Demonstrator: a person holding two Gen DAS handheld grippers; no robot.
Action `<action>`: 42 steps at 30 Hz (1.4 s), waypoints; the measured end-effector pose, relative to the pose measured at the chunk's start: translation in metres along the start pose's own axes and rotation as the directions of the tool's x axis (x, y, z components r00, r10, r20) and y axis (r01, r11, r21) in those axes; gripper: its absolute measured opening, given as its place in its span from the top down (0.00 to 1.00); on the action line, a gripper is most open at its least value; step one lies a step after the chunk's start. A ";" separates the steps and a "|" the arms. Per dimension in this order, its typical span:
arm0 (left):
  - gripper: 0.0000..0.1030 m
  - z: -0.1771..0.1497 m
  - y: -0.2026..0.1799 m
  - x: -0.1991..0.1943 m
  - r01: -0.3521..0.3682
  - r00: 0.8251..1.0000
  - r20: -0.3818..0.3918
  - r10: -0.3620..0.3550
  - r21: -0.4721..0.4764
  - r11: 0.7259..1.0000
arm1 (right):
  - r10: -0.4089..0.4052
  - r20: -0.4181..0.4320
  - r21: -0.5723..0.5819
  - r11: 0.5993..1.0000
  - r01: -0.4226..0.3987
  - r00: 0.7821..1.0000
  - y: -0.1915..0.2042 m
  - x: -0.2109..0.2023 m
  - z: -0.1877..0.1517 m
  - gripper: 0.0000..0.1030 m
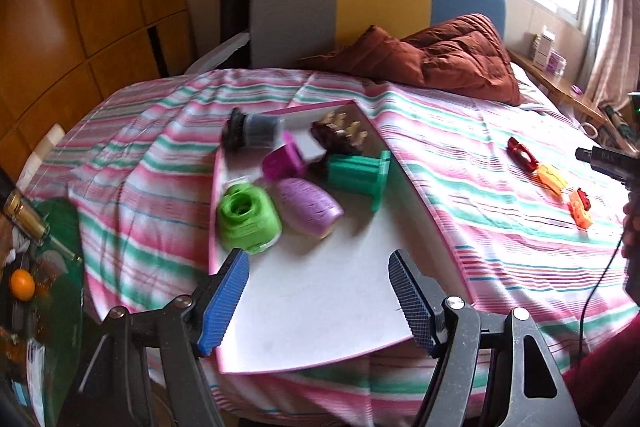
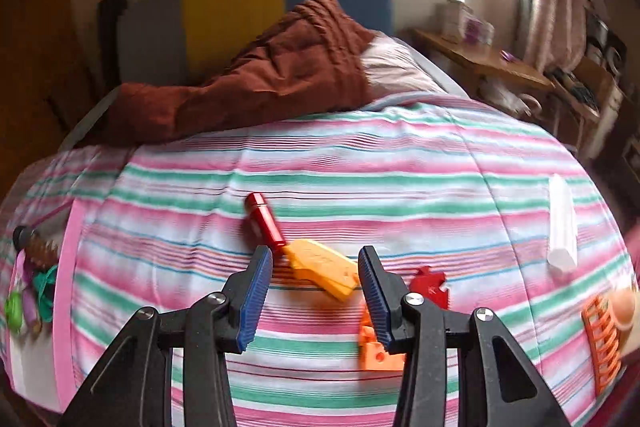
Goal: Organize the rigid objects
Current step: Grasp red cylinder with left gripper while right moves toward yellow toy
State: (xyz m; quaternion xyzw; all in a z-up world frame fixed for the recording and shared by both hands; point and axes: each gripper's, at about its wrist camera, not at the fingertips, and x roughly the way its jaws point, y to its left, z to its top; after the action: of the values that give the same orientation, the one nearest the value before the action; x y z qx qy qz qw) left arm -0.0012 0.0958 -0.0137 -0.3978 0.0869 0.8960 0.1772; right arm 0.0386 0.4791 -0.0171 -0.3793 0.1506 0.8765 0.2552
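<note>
the left tool (image 1: 316,297) hangs over the near end of a white board with a pink rim (image 1: 320,311) that lies on the striped bedspread (image 1: 460,131); its blue pads are spread and nothing sits between them. piled at the board's far end are a green plastic piece (image 1: 248,219), a lilac oval piece (image 1: 310,207), a magenta cup-like piece (image 1: 280,163), a teal spool-shaped piece (image 1: 360,177), a dark round brush (image 1: 250,133) and a brown toy with tan knobs (image 1: 340,133).

the right tool (image 2: 316,293) hovers low over the bedspread to the right of the board, jaws apart with a moderate gap and gripping nothing. beyond the gap lies a yellow flat piece (image 2: 324,267), its far end touching a red cylinder (image 2: 264,223). an orange block (image 2: 378,349) lies under the right finger, a red jagged piece (image 2: 434,289) just beside it. further right are a white bar (image 2: 562,227) and an orange comb-like piece (image 2: 602,343). a rust-brown quilt (image 2: 260,83) is heaped at the headboard.
</note>
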 end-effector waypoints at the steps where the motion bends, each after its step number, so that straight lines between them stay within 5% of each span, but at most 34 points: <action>1: 0.29 0.002 -0.005 0.001 0.006 1.000 -0.001 -0.006 0.010 1.000 | 0.001 0.007 0.063 0.998 -0.001 1.000 -0.012 -0.002 0.003 0.56; 12: 0.27 0.033 -0.075 0.021 0.134 0.991 -0.025 -0.132 0.118 0.984 | 0.001 -0.023 0.361 0.932 0.008 1.000 -0.069 -0.004 0.003 0.56; 25: 0.27 0.075 -0.172 0.082 0.326 0.940 -0.160 -0.301 0.155 0.933 | 0.031 -0.028 0.439 0.899 -0.016 0.999 -0.083 -0.005 0.001 0.56; 42: 0.28 0.139 -0.280 0.183 0.412 0.892 -0.255 -0.373 0.117 0.904 | 0.100 -0.004 0.558 0.826 -0.081 0.995 -0.104 -0.006 -0.003 0.55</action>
State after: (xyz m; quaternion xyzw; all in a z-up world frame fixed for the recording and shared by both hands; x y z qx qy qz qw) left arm -0.1017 0.4405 -0.0611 -0.4903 0.0993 0.7796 0.3768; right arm 0.1024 0.5614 -0.0225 -0.2954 0.4213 0.7994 0.3102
